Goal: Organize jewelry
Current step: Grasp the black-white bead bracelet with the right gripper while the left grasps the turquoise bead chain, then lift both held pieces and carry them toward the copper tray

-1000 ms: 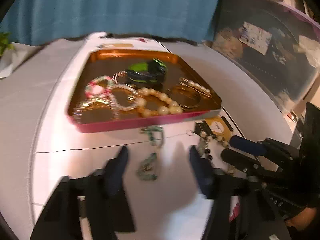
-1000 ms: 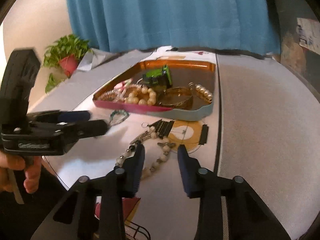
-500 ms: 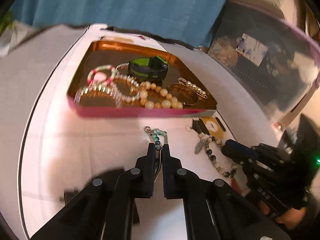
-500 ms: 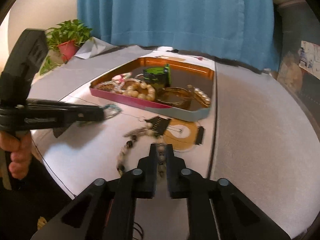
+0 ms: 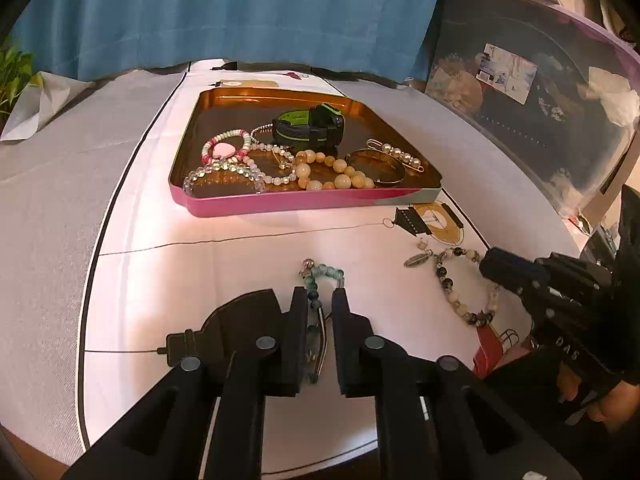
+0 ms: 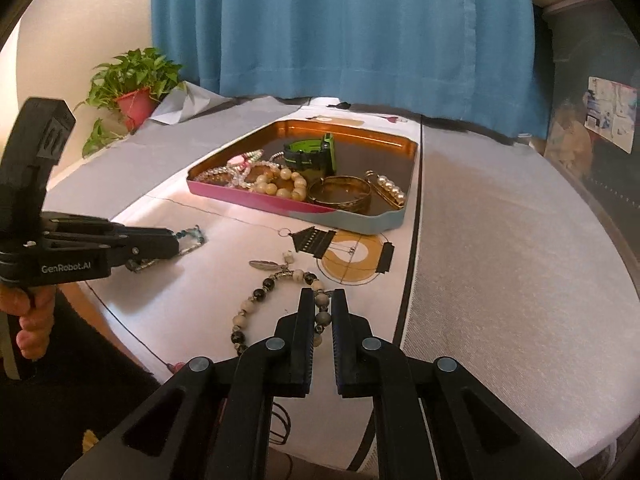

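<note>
Grippers both closed since a second ago, when each stood spread over its bracelet on the white cloth (image 5: pixel 208 264). Left gripper (image 5: pixel 320 296), low centre of its view, pinching the teal bead bracelet (image 5: pixel 320 274), jaws just eased apart a little yet beads caught between them; right gripper (image 6: pixel 322 298) pressed tight on the black-and-cream bead bracelet (image 6: pixel 256 300), lower centre of its view. Tray (image 5: pixel 280 202) with other jewelry unmoved on the cloth, upper centre of both views, well beyond both bracelets.
</note>
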The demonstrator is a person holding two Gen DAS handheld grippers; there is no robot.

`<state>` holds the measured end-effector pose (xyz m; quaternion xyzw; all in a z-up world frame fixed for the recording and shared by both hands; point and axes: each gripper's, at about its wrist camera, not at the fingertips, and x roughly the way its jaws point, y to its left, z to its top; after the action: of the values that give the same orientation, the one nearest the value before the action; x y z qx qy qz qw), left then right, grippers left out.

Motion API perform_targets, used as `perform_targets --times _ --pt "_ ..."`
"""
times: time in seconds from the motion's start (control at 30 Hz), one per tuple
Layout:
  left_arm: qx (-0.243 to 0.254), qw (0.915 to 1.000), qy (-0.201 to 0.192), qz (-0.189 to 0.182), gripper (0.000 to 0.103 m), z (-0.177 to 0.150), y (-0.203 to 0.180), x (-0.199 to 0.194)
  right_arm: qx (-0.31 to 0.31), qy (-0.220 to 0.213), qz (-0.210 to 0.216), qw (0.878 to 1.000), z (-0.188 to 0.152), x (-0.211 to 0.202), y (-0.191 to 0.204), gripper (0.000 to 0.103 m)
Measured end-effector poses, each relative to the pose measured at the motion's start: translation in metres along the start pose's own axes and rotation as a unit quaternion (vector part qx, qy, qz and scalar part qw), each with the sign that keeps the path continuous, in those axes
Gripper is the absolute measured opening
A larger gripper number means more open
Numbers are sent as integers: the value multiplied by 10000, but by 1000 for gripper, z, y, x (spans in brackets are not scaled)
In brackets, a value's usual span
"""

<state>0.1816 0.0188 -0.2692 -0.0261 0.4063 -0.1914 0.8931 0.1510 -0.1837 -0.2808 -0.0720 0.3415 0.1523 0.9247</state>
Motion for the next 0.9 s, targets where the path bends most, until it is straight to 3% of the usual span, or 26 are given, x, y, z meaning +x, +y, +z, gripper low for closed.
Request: perform_targets --times 0.2,0.33,0.5,0.7,0.9 --pt "36 10000 -63 15 18 3 0 3 -208 102 -110 9997 -3 9 3 13" --pt "139 9999 51 -84 4 5 -2 6 -159 138 -47 9998 -2 10 0 12" --pt "-67 9997 120 -192 4 7 0 5 -287 166 -134 9994 -1 10 6 8" --pt "33 9999 -78 -135 4 17 -15 -15 277 198 87 9994 2 9 -3 8" --pt "149 9994 -272 -130 4 24 -31 -33 609 -86 386 9974 11 -10 -6 8"
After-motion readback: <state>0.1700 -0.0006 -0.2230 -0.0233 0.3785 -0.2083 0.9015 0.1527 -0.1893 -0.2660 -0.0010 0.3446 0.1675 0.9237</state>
